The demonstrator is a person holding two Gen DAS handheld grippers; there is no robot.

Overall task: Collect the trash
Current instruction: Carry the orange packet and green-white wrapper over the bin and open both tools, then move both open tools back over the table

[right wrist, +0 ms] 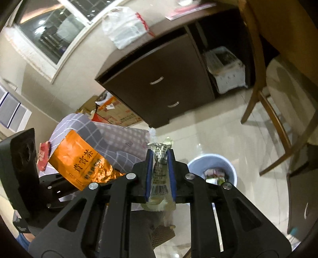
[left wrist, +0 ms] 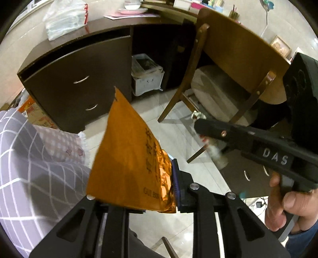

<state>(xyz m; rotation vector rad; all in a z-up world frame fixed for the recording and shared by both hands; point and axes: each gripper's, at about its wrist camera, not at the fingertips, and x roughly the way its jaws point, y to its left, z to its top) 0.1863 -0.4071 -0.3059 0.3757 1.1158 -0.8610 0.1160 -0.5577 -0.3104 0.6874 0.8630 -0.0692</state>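
Note:
An orange foil tea bag [left wrist: 127, 154] with dark print stands up between the fingers of my left gripper [left wrist: 133, 178]. The blue right pad [left wrist: 175, 178] presses its crumpled side; the bag hides the left finger. The right wrist view shows the same bag [right wrist: 79, 156] at the left. My right gripper [right wrist: 161, 170] is shut on a clear plastic wrapper [right wrist: 160, 178] with a barcode, squeezed between both blue pads. In the left wrist view the right gripper [left wrist: 206, 129] hangs to the right, held by a hand [left wrist: 286, 206]. A pale blue bin [right wrist: 230, 168] with rubbish inside stands on the floor, just right of the right gripper.
A dark brown desk [left wrist: 79, 79] with two drawers stands ahead, a white plastic bag [left wrist: 65, 17] on top and a white box [left wrist: 147, 77] beneath. A wooden chair [left wrist: 234, 51] is to the right. Grey checked bedding [left wrist: 29, 158] lies left, with cardboard boxes [right wrist: 117, 113] behind it. The floor is glossy tile.

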